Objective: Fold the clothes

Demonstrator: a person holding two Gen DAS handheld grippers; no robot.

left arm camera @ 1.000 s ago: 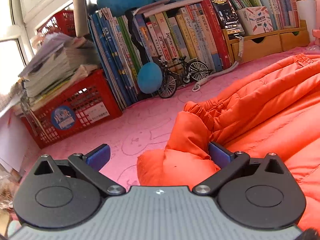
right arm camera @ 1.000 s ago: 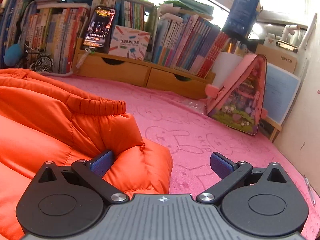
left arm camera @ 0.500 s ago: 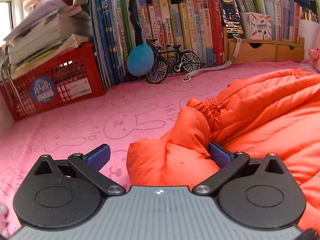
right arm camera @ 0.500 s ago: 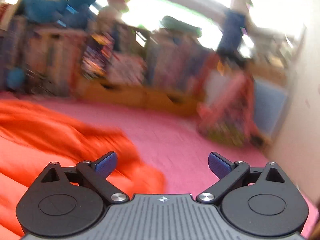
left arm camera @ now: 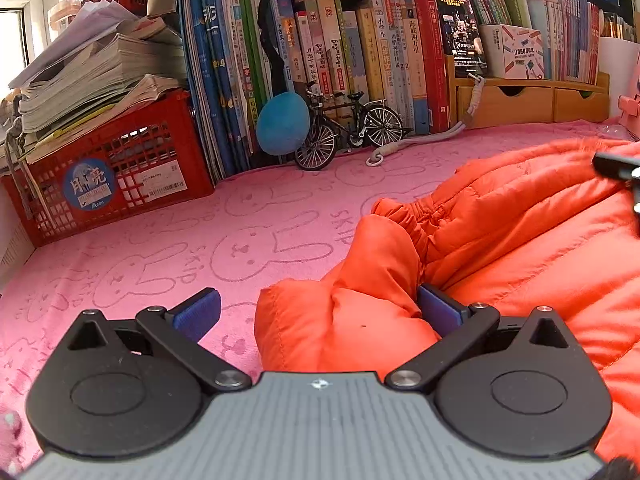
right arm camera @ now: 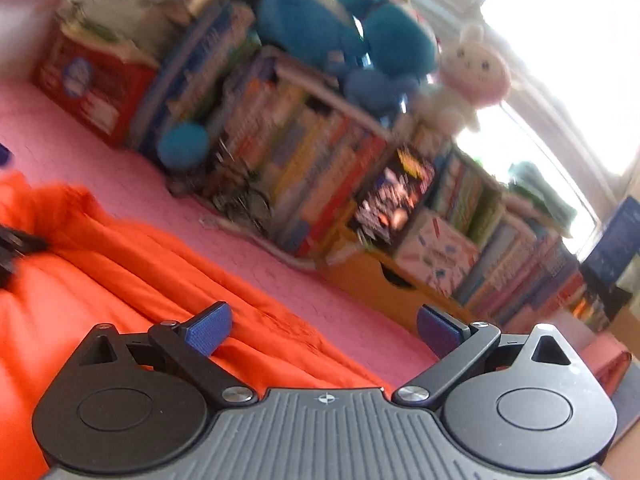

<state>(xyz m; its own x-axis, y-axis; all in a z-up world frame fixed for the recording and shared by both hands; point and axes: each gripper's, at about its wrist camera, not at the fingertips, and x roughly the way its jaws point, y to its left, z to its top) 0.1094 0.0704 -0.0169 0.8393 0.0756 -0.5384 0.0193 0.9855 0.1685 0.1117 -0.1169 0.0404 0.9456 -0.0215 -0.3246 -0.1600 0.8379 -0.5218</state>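
Note:
An orange puffer jacket (left arm camera: 520, 264) lies on the pink bunny-print cloth (left arm camera: 180, 248). Its bunched sleeve end with the elastic cuff (left arm camera: 372, 280) sits between the blue pads of my left gripper (left arm camera: 318, 312), which is open; the right pad (left arm camera: 438, 312) touches the fabric, the left pad is apart from it. In the blurred, tilted right wrist view, my right gripper (right arm camera: 322, 330) is open above the jacket (right arm camera: 100, 280) with nothing between its pads. A dark part of that gripper (left arm camera: 618, 168) shows at the right edge of the left wrist view.
A red crate (left arm camera: 116, 176) topped with stacked papers stands at the back left. A row of books (left arm camera: 340, 64), a model bicycle (left arm camera: 348, 132), a blue ball (left arm camera: 282, 124) and wooden drawers (left arm camera: 528, 104) line the back. Plush toys (right arm camera: 348, 36) sit on top of the books.
My right gripper has left the jacket's right sleeve end, lifted and swung left, tilting over the jacket. The left gripper has lowered slightly and stays open around the left sleeve end.

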